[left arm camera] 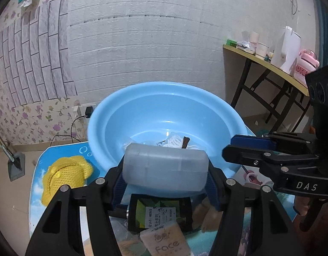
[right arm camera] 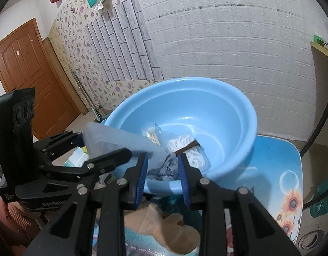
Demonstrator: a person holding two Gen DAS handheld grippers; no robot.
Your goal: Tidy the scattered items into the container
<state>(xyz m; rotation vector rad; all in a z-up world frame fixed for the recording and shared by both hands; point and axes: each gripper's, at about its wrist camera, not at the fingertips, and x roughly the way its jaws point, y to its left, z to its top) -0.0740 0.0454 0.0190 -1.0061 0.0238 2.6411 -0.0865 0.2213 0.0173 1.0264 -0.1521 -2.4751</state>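
Observation:
A light blue basin (left arm camera: 164,98) (right arm camera: 238,106) stands on the small table. A clear bag of white rings with a brown strip (left arm camera: 176,141) (right arm camera: 185,147) lies in it, beside a small bag of gold bits (right arm camera: 152,136). My left gripper (left arm camera: 166,181) (right arm camera: 104,145) is shut on a translucent grey plastic box (left arm camera: 164,166) (right arm camera: 121,138), held over the basin's near rim. To its right, my right gripper (right arm camera: 162,170) (left arm camera: 230,147) is shut on a crumpled blue-and-white patterned packet (right arm camera: 168,166) at the same rim.
On the table in front of the basin lie a yellow mesh item (left arm camera: 65,177), a dark labelled packet (left arm camera: 159,213), a tissue pack (left arm camera: 166,243), a beige plush toy (right arm camera: 164,230) and a pink object (left arm camera: 252,177). A cluttered side table (left arm camera: 260,61) stands at the right.

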